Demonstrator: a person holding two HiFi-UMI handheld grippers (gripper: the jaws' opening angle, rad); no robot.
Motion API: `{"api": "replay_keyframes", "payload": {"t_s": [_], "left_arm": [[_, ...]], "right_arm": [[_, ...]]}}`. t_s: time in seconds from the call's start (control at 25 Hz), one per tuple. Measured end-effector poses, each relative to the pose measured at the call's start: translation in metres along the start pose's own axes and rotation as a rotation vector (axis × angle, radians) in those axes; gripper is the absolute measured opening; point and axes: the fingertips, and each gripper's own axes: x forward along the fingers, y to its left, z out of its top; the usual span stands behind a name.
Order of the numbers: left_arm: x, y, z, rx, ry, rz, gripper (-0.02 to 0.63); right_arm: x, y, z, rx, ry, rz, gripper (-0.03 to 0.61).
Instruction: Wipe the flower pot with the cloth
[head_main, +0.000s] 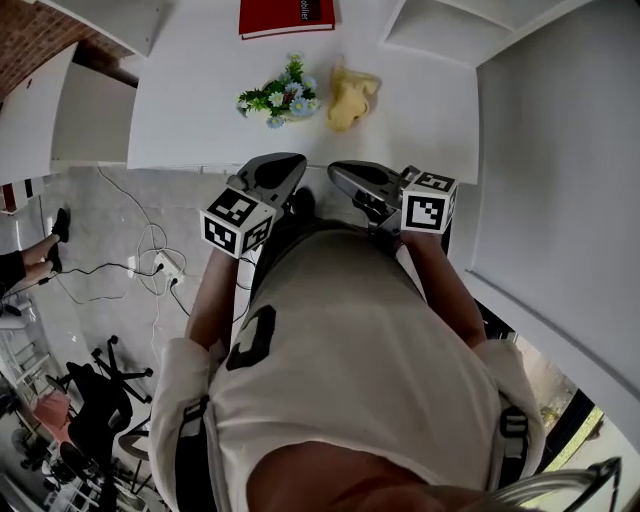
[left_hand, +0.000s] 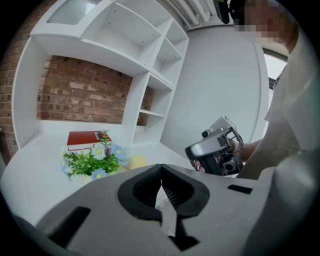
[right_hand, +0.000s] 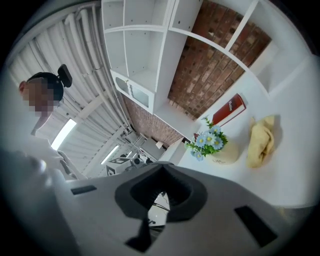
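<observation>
Sitting in the upper middle of the head view, the flower pot (head_main: 285, 100) stands on the white table (head_main: 200, 110), topped with blue and white flowers and green leaves. The yellow cloth (head_main: 350, 97) lies crumpled just to its right, near it, though I cannot tell whether they touch. A red book (head_main: 287, 15) rests at the top edge of the frame, beyond both. Below the table's near edge, at the centre of the frame, the left gripper (head_main: 288, 166) and the right gripper (head_main: 342, 172) are held side by side close to the person's body, tips toward the table. Each gripper's own view shows its jaws pressed together with nothing between them. White shelves (left_hand: 150, 75) and a brick wall (left_hand: 80, 95) rise behind the table.
</observation>
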Motion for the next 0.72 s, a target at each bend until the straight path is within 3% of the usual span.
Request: {"api": "replay_keyframes", "payload": {"t_s": [0.24,0.48,0.72], "left_arm": [[0.032,-0.062,-0.015,0.003,0.043,-0.051,0.020],[0.051,-0.138,-0.034,-0.147,0.042,-0.095,0.020],[0.025,-0.152,-0.058,-0.207,0.049,0.009,0.020]], "right_arm": [[-0.046,-0.003,-0.011,0.005,-0.052,-0.019,0.010],[-0.088,0.004,-0.037,0.067,-0.064,0.010,0.010],[-0.104,0.017,-0.073,0.144,-0.008,0.047,0.009]]}}
